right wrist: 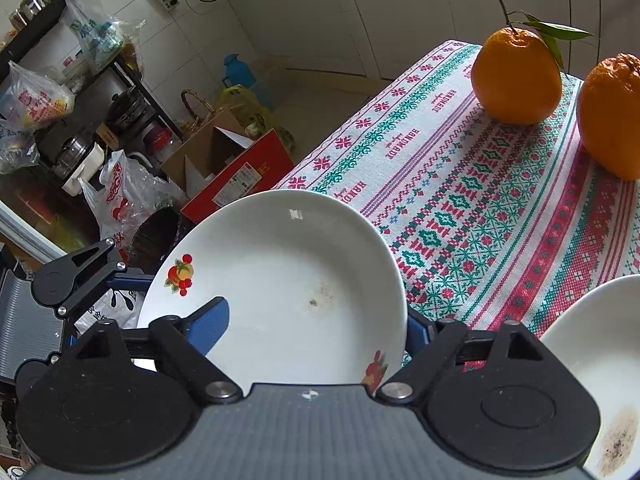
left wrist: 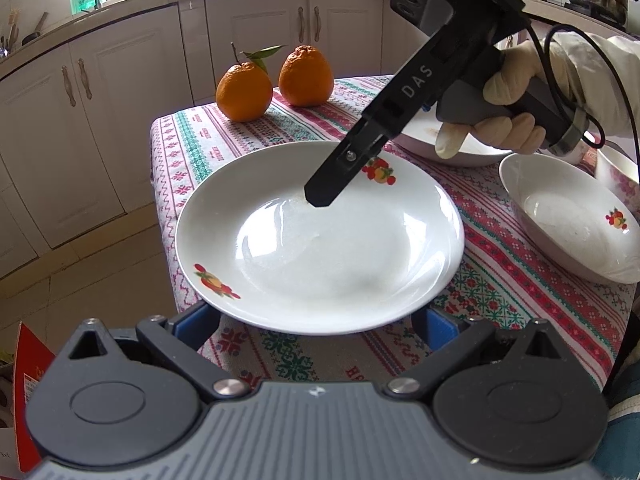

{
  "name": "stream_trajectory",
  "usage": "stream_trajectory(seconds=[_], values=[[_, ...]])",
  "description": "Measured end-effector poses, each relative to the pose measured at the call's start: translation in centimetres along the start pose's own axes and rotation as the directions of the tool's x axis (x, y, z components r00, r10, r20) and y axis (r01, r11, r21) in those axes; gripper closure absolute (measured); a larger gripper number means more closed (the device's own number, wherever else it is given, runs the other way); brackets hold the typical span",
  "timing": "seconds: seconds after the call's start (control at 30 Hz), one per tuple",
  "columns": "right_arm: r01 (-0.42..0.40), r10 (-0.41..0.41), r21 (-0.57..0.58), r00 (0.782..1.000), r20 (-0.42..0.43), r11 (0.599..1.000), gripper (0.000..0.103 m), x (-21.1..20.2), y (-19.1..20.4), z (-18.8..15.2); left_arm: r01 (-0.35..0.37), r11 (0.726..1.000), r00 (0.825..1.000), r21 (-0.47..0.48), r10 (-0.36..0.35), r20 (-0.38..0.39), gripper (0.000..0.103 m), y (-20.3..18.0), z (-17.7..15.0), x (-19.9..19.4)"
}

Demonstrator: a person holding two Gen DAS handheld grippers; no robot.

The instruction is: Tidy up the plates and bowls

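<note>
A white plate with fruit decals (left wrist: 320,248) sits at the table's near corner, raised off the cloth on its far side. My right gripper (left wrist: 320,196) reaches down onto its far rim and is shut on it; in the right wrist view the same plate (right wrist: 280,292) lies between my blue fingers (right wrist: 212,320). My left gripper (left wrist: 316,320) is open, its blue fingers (left wrist: 196,320) set wide under the plate's near rim. A white bowl (left wrist: 568,224) stands to the right. Another white dish (left wrist: 452,148) lies behind the right hand; it also shows stained in the right wrist view (right wrist: 600,380).
Two oranges (left wrist: 276,80) stand at the far end of the patterned tablecloth (left wrist: 500,280). A patterned bowl (left wrist: 616,176) is at the far right. Kitchen cabinets (left wrist: 120,100) lie beyond. A red box (right wrist: 240,176) and bags crowd the floor left of the table.
</note>
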State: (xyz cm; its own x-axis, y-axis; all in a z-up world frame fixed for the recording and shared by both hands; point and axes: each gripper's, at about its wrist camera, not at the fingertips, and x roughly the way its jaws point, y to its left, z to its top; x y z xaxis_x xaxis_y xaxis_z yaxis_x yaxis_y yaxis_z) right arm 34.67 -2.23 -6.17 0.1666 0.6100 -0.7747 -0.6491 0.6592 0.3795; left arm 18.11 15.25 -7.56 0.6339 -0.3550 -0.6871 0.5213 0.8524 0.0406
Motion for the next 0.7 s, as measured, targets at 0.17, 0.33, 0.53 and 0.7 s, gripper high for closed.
stream_trajectory(seconds=[0.17,0.33,0.53,0.7], values=[[0.027,-0.026,-0.013,1.000,0.012,1.000,0.003,-1.2,0.7,-0.5,-0.017,1.000,1.000,-0.010,0.017,0.017,0.001,0.1,-0.3,-1.1],[0.075,-0.074,-0.039,0.997,0.037,0.996,0.000,-4.1,1.9,-1.6,-0.026,0.999,0.999,-0.021,0.027,0.027,0.001,-0.5,-0.8,-2.9],[0.114,-0.109,-0.057,0.991,0.082,0.992,0.000,-8.9,3.6,-4.2,-0.005,1.000,0.998,-0.002,0.005,0.062,0.001,-3.3,-1.3,-5.2],[0.157,-0.150,-0.045,0.981,0.123,0.987,0.000,-12.6,4.8,-7.4,0.027,0.999,0.995,0.030,-0.030,0.093,0.001,-6.5,-1.4,-6.4]])
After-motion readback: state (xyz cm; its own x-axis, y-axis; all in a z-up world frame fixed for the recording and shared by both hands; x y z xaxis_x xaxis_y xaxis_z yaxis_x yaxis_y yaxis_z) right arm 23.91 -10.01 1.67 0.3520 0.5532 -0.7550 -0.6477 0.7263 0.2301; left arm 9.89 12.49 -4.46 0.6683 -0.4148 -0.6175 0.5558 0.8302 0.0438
